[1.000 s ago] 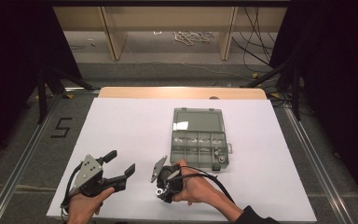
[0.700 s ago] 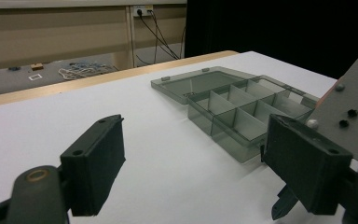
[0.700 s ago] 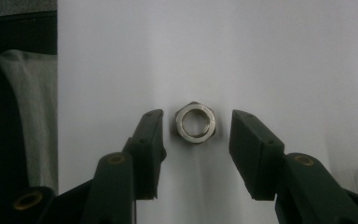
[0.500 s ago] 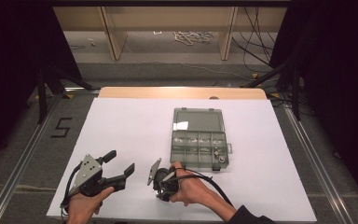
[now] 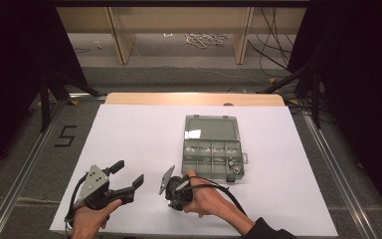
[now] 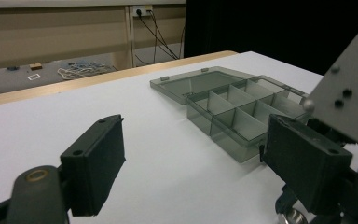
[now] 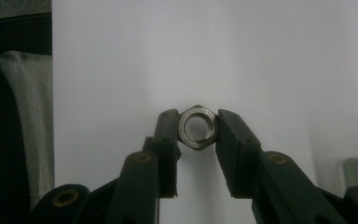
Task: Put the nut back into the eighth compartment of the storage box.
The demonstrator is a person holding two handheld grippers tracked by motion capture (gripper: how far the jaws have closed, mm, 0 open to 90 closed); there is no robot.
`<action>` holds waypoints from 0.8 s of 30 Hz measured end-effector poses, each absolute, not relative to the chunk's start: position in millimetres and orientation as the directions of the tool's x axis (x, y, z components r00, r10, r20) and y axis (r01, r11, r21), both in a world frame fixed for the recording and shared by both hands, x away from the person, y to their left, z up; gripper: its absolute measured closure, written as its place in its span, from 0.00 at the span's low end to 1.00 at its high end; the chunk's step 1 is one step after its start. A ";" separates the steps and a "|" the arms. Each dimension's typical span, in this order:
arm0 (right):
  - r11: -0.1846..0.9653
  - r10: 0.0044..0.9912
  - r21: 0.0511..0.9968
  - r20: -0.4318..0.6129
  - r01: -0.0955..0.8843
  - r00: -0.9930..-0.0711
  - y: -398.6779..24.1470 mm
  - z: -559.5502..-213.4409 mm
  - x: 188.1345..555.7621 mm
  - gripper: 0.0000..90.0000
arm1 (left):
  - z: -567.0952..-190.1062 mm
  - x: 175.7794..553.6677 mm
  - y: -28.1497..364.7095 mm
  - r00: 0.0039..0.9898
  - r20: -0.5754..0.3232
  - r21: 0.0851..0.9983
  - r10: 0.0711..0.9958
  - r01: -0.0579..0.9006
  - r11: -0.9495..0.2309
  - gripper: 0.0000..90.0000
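Since the earlier frames, the right claw (image 5: 171, 180) has shifted a little to the left along the near part of the bench (image 5: 144, 129), and its jaws have just been closing; the left claw (image 5: 125, 175) has not budged.

Left claw: jaws wide, nothing between them, resting low on the bench. Ahead of it and to its right in the left gripper view lies the open box (image 6: 242, 109), well apart.

Right claw: in the right gripper view its jaws stand narrow with a steel nut (image 7: 196, 127) between the tips, both pads touching the nut's flats (whether they press firmly yet I cannot tell, but contact on both sides reads as a grip). The nut lies flat on the white bench, hole upward, right at the claw's tips. The box (image 5: 212, 147) sits beyond this claw and to its right, near but not touching.

Progress, as I judge it: the pick-up is just being made; lifting the nut, carrying it to a compartment and letting go all remain. A couple of small metal parts already lie in the box's near-right compartments, too small to identify.

Count: two claws, one box with its lid folded back, one nut at the claw.
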State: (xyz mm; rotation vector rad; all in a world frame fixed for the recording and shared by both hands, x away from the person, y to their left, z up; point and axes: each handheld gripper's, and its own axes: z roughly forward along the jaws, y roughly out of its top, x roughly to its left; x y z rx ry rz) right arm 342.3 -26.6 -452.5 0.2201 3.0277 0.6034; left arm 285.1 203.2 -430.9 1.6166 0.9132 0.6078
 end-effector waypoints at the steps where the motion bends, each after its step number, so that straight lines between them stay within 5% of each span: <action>1: 0.909 0.157 0.395 -0.029 0.133 -0.987 -29.1 -450.2 343.4 0.78 | -430.5 284.8 203.5 0.567 -0.076 0.967 0.820 0.243 -0.079 0.22; 24: 0.833 0.308 0.494 -0.038 0.250 -0.951 -91.2 -410.0 369.1 0.78 | -429.7 283.9 203.3 0.568 -0.077 0.968 0.819 0.238 -0.074 0.22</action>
